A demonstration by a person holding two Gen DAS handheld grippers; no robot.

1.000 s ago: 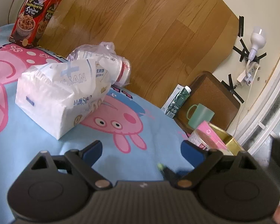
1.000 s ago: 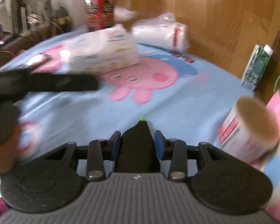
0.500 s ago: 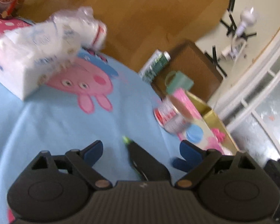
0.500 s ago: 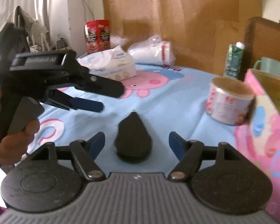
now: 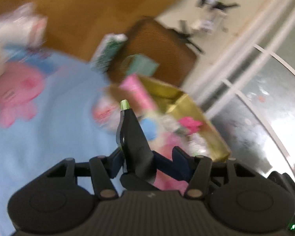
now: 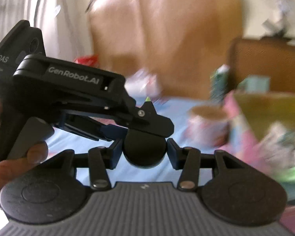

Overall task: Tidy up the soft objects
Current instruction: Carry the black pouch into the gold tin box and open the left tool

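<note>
Item, nearest: left gripper [image 5: 139, 162], jaws drawn fully in and clamped on the black soft object [image 5: 134, 137], a tapered dark form with a pale green tip pointing away from the camera, held above the blue cartoon-print cloth [image 5: 49, 137]. Right gripper [image 6: 144, 153]: jaws part-way in, having just been closing, with the rounded end of the same object between the blue pads [image 6: 116, 153]; the pads lie against its sides, but whether they press cannot be told. Right wrist view only: the left gripper seen from outside, reaching in from the left over the object, carried by a hand [image 6: 15, 157]. Middle ground, both views, blurred: a round tub [image 6: 208, 122] standing just beside a pink box with gold lining [image 5: 177, 102]. Farther: a green carton [image 5: 108, 53], a pale green mug [image 5: 141, 64], and a brown panel [image 5: 167, 45] behind them. Left wrist view only: a glazed door [image 5: 255, 98] at right. Right wrist view only: a red package [image 6: 86, 60], far left.
</note>
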